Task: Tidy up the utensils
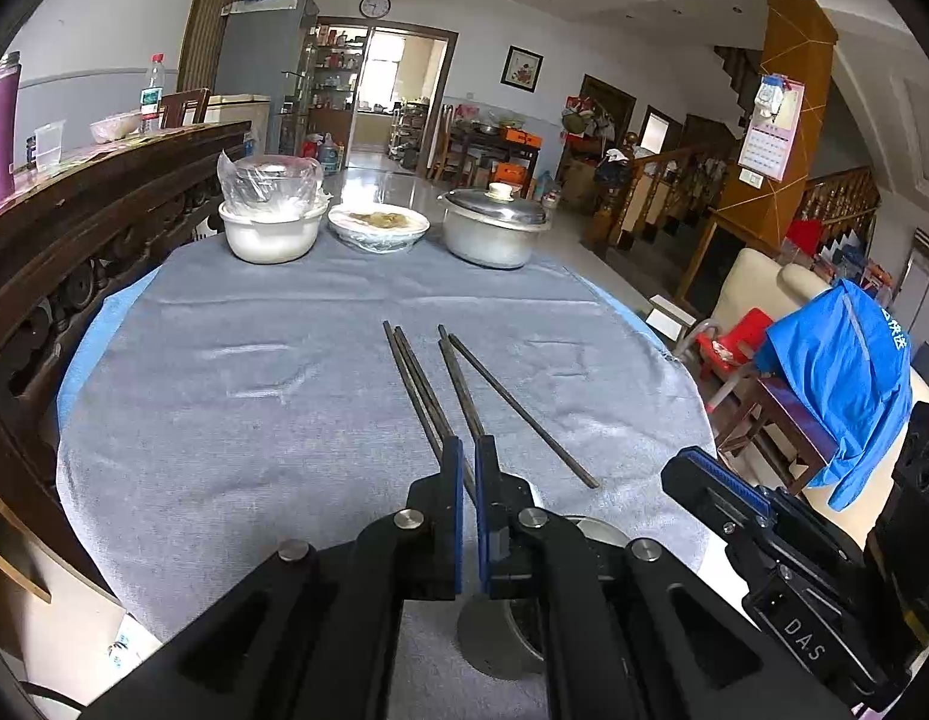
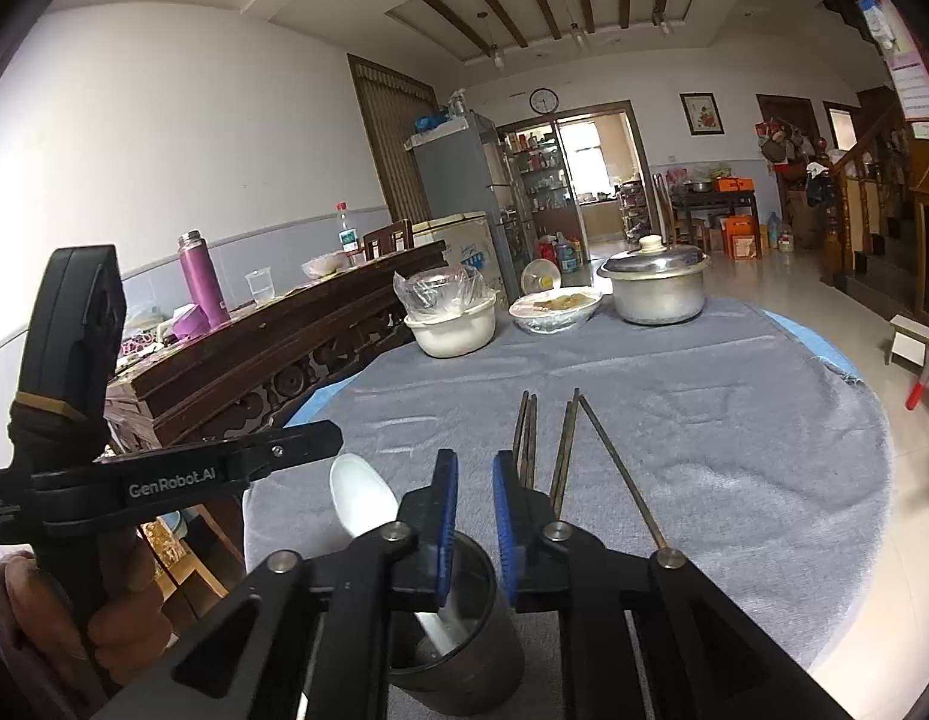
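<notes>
A white spoon (image 2: 368,510) is stood bowl-up in the metal cup (image 2: 458,630) at the six o'clock edge of the grey cloth (image 2: 704,420), evidently so utensils are gathered upright. The right gripper (image 2: 475,480) is parted slightly above the cup with nothing between its pads. The left gripper (image 1: 469,468) is closed on nothing, and the chopsticks (image 1: 458,384) are left lying toward twelve o'clock.

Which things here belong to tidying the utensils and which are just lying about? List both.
Job: chopsticks on the cloth; white spoon standing in the metal cup.

Lying about: lidded pot, covered plate, white bowl, purple flask, water bottle.
</notes>
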{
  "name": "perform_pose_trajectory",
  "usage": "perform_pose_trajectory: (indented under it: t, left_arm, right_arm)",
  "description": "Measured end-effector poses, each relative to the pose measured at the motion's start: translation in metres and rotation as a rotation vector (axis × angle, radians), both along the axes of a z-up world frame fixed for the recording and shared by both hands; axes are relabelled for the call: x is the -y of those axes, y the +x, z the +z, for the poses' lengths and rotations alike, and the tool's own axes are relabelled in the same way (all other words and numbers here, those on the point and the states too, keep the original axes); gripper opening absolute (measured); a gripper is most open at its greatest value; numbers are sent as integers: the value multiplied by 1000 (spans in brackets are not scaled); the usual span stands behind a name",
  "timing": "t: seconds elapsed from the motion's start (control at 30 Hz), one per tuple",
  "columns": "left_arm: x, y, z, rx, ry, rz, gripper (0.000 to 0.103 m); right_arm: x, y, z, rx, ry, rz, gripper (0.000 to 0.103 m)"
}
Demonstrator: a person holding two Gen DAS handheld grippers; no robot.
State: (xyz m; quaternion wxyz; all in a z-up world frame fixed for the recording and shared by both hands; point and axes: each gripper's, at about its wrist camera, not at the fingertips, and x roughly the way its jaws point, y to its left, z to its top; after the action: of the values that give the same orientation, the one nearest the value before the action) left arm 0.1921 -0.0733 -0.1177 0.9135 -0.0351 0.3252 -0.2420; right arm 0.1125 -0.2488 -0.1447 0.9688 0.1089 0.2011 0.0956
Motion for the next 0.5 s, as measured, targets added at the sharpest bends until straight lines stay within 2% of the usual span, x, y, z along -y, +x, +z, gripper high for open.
perform_pose_trajectory:
  t: [0.33, 0.37, 0.4, 0.43, 0.47, 0.5]
  left_arm:
    - [-17, 8, -2, -20, -14, 58, 5]
    - [-20, 9, -2, -21, -12, 69, 10]
    - [-22, 10, -3, -22, -11, 78, 23]
    - [-24, 11, -3, -23, -8, 91, 31]
    - [-27, 11, -3, -18, -5, 112, 45]
    - [-30, 11, -4, -11, -4, 126, 51]
  right_arm:
    - [18, 1, -2, -21, 34, -62, 14]
    - [18, 2, -2, -25, 35, -65, 14]
    - [19, 3, -3, -31, 39, -67, 14]
    - [20, 3, -3, -34, 42, -68, 14]
    - [20, 3, -3, -36, 44, -70, 14]
    - [20, 4, -3, -37, 43, -70, 14]
